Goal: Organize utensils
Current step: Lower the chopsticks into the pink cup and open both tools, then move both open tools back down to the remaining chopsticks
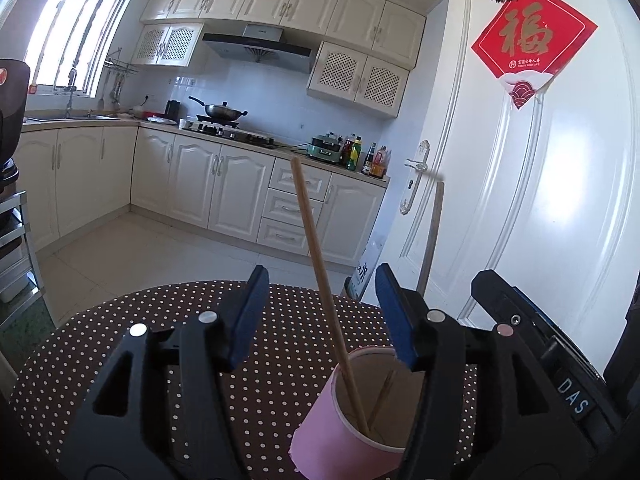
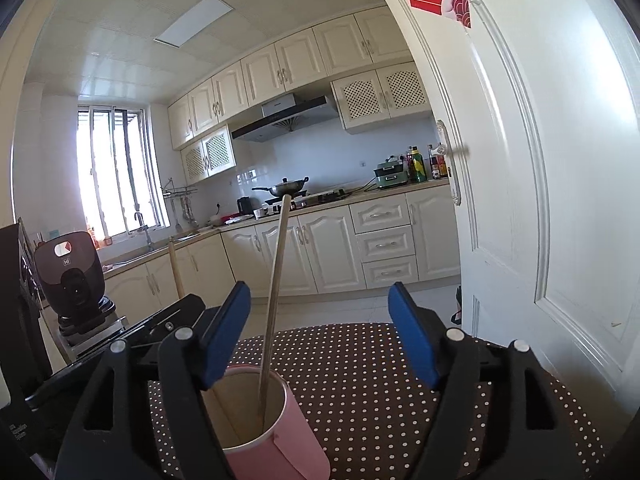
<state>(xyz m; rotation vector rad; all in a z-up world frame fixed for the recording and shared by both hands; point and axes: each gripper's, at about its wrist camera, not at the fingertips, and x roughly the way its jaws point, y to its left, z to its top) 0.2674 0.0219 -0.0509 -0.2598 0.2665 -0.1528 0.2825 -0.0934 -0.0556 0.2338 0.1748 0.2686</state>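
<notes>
A pink paper cup [image 1: 316, 432] [image 2: 296, 440] stands on the brown polka-dot table [image 1: 180, 300] [image 2: 360, 380]. One wooden chopstick [image 1: 316, 256] [image 2: 276, 280] stands in it, leaning away from me. It rises between the blue pads of both grippers without touching them. A second chopstick [image 1: 434, 232] [image 2: 175, 264] slants outward, its lower part hidden behind a gripper body. My left gripper [image 1: 322, 318] is open just above the cup. My right gripper [image 2: 320, 336] is open too, with the cup under its left finger. Each gripper's black body shows at the edge of the other's view.
A white door [image 1: 540, 180] [image 2: 560, 200] stands open close on the right. The table's far edge [image 1: 224, 282] drops to a tiled kitchen floor, with cream cabinets [image 1: 224, 184] beyond. A dark appliance [image 2: 72, 276] sits on a rack to the left.
</notes>
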